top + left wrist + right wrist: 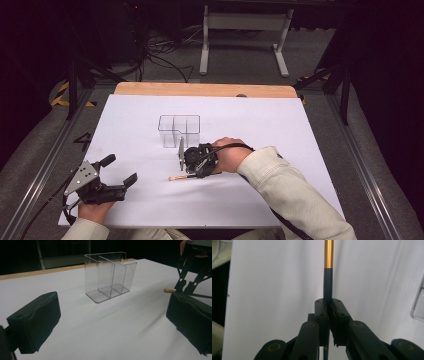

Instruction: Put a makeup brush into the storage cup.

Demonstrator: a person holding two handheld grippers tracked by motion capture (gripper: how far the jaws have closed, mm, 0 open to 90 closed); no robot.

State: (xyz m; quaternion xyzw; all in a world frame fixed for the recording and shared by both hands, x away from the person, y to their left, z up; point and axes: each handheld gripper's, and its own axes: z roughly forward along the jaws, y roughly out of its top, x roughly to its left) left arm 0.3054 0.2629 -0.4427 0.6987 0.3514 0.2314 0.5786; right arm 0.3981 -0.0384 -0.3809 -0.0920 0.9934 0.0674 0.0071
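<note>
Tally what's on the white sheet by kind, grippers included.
Clear organizer: 1
Pen, dark with a gold end: 1
Grippers: 2, left gripper open, right gripper shut on the pen
Total: 4

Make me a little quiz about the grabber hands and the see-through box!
1. True or false: the right gripper is shut on the thin stick.
2. The left gripper has its jaws: A) open with nothing between them, B) shut on the box, C) shut on the stick.
3. Fill in: the clear box stands on the ___ table cover.

Key: 1 true. 2 A. 3 white.
</note>
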